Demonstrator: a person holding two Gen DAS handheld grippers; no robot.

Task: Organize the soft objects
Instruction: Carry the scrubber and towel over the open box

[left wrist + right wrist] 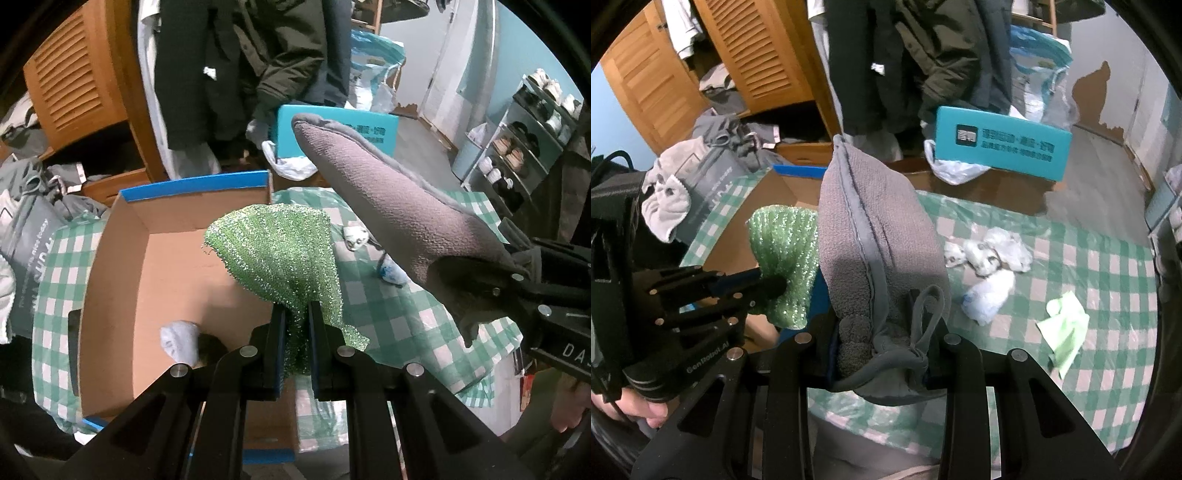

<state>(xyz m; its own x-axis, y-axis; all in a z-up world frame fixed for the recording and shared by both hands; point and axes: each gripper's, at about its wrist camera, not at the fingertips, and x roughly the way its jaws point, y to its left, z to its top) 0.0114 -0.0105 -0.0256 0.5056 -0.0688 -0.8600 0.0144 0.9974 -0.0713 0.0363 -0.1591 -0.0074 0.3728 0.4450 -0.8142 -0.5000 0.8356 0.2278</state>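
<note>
Green mesh cloth [280,254] sits clamped in the left gripper [296,325] above the cardboard box [122,236], lower left; the right gripper [882,354] pinches a grey towel [871,229]. One sock [180,341] is boxed; white socks [990,254] and both cloths remain out.

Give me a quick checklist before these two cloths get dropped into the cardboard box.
1. Left gripper clamped on the green cloth: ok.
2. Right gripper clamped on the grey towel: ok.
3. Green cloth hanging over the open cardboard box: ok.
4. Grey towel over the box: not ok, it hangs over the checked tablecloth.
5. Free space in the box beside the white sock: ok.
6. Towel will fit flat: cannot tell.
</note>
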